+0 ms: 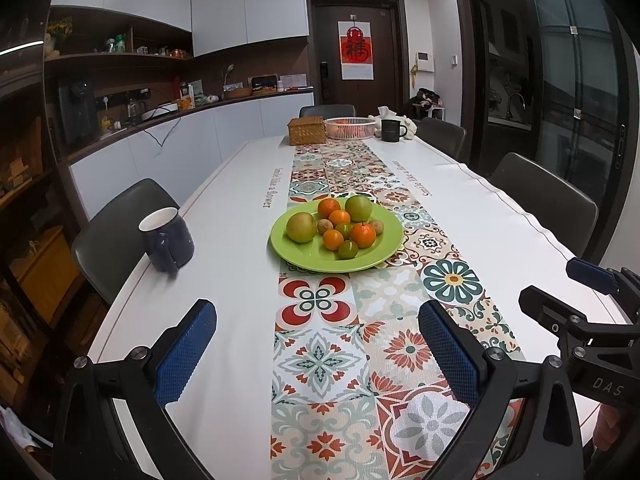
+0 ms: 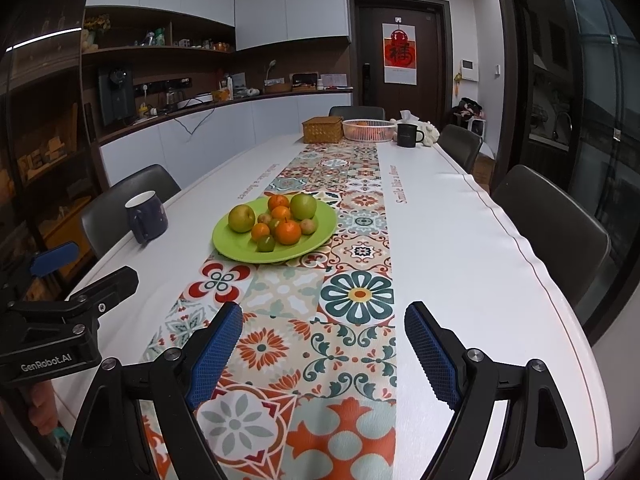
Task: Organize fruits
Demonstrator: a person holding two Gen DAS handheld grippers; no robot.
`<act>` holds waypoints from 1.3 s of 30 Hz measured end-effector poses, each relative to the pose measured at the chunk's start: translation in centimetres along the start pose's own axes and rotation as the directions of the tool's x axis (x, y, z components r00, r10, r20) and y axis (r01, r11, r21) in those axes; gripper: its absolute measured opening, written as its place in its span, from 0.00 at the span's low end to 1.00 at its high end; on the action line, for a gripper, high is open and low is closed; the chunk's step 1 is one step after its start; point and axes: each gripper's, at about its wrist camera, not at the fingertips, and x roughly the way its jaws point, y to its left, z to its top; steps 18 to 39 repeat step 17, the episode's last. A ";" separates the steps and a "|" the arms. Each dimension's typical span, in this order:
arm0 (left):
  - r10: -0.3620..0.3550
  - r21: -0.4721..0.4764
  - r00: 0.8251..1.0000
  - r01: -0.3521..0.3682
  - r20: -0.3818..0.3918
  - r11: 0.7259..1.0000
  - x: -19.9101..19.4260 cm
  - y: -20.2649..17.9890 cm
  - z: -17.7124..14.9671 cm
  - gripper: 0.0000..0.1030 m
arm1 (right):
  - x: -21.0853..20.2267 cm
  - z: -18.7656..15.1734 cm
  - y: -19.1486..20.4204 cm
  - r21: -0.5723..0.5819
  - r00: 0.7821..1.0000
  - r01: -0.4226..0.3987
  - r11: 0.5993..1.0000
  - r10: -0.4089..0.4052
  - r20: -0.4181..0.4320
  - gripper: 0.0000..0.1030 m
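A: Fruits [image 1: 338, 226] – all piled on the green plate [image 1: 288, 250], mid-table on the patterned runner [image 1: 320, 364], a bit twd the near half.

B: What's in the pile?

A: Two big green-yellow ones, one at the plate's left [image 1: 301, 227], one at the far side [image 1: 359, 208]. Between & in front of them several oranges [image 1: 363, 235], a couple of small green ones [image 1: 347, 249], a few small brownish ones [image 1: 325, 225]. All touching or just beside each other.

B: Grippers?

A: Left gripper [image 1: 316, 354] – jaws spread wide, nothing btwn the blue pads, only runner & white cloth behind. It sits over the near end of the table, well short of the plate. Right gripper [image 2: 324, 350] same: released, empty, over the runner's near end, plate ahead & to its left. From the left cam the right one shows at the far right edge; from the right cam the left one shows at the left edge. They're side by side.

B: Anything else on the table?

A: Dark blue mug [image 1: 167, 239] near the left edge, upright, left of the plate & apart from it. Far end: woven box [image 1: 306, 131], white slatted basket [image 1: 350, 127] just right of it w/ smth orange inside, can't tell what exactly, then a black mug [image 1: 391, 130]. Dark chairs [image 1: 544, 196] along both long sides.
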 end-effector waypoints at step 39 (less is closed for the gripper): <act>-0.004 -0.007 1.000 0.004 -0.012 1.000 0.3 0.0 -0.5 1.00 | 0.3 -0.3 0.1 -0.003 1.000 -0.003 1.000 0.003 -0.010 0.81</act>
